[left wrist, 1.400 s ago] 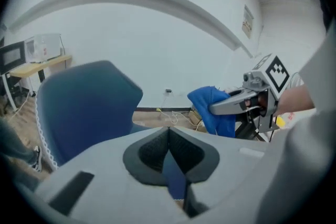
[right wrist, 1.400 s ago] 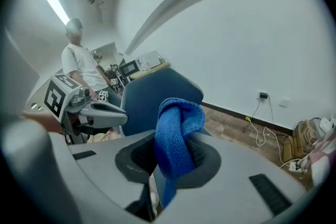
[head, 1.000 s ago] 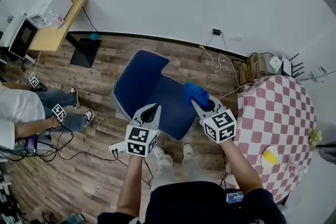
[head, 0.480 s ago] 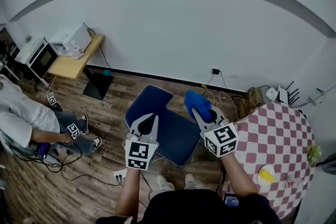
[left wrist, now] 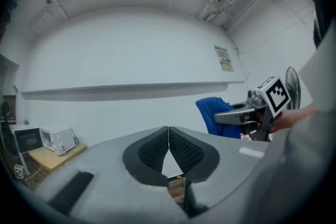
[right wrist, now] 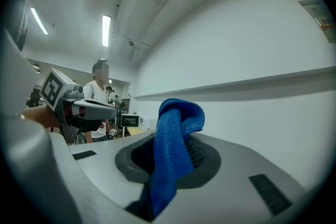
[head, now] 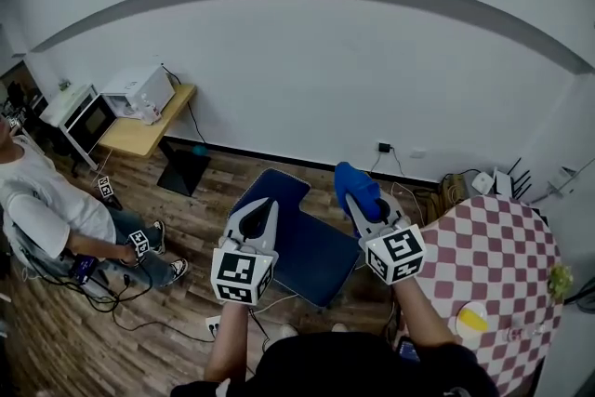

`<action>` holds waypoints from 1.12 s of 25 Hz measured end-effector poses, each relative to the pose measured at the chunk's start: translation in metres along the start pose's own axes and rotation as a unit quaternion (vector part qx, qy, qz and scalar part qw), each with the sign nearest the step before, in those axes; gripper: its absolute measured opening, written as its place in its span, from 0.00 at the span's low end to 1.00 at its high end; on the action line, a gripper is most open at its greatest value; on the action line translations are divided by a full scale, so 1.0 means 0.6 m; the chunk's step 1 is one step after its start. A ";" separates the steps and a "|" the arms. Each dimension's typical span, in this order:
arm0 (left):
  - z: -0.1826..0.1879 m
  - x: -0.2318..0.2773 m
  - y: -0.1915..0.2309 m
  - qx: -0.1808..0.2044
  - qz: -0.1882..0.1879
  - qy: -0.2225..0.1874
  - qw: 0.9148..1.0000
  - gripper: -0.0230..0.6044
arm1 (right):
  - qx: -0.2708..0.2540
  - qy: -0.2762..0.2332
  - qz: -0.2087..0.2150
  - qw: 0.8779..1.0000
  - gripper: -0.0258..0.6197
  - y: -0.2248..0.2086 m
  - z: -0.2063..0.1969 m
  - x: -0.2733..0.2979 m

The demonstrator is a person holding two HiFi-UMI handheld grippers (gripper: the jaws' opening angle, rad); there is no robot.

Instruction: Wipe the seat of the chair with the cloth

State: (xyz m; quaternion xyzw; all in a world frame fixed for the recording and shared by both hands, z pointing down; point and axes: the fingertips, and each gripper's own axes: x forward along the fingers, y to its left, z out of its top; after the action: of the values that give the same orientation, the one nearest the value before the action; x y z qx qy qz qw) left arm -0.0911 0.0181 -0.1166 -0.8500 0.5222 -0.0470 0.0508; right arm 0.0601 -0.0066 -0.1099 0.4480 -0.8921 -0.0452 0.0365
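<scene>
A dark blue chair (head: pixel 299 237) stands on the wood floor below both grippers in the head view, its seat facing up. My right gripper (head: pixel 364 200) is shut on a bright blue cloth (head: pixel 356 184), which bunches out past the jaws and hangs between them in the right gripper view (right wrist: pixel 172 150). My left gripper (head: pixel 259 214) is shut with nothing in it; its pads (left wrist: pixel 168 152) meet in the left gripper view. Both grippers are held level, high above the seat, pointing at the white wall. The cloth (left wrist: pixel 216 117) and right gripper (left wrist: pixel 233 114) also show in the left gripper view.
A round table with a pink checked cloth (head: pixel 507 265) stands at the right, with a yellow thing (head: pixel 471 318) on it. A seated person (head: pixel 51 223) is at the left. A wooden desk (head: pixel 139 130) with a microwave (head: pixel 79 116) stands by the wall. Cables (head: pixel 139 316) lie on the floor.
Both grippers have risen away from the chair seat, the right one carrying the cloth. The head view has tilted up, showing more wall, and the chair looks smaller.
</scene>
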 end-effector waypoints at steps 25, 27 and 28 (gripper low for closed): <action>0.032 -0.003 -0.019 0.051 0.016 -0.014 0.998 0.07 | -0.012 -0.017 0.009 1.000 0.13 -0.007 0.023 0.000; 0.034 -0.001 -0.020 0.051 0.015 -0.015 0.998 0.07 | -0.012 -0.017 0.009 1.000 0.13 -0.010 0.024 0.000; 0.034 0.000 -0.020 0.051 0.015 -0.016 0.998 0.07 | -0.012 -0.017 0.009 1.000 0.13 -0.011 0.023 0.000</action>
State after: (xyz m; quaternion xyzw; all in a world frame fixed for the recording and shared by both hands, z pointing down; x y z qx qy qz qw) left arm -0.0776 0.0242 -0.1352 -0.8390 0.5310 -0.0596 0.1030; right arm 0.0637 -0.0099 -0.1245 0.4389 -0.8960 -0.0627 0.0273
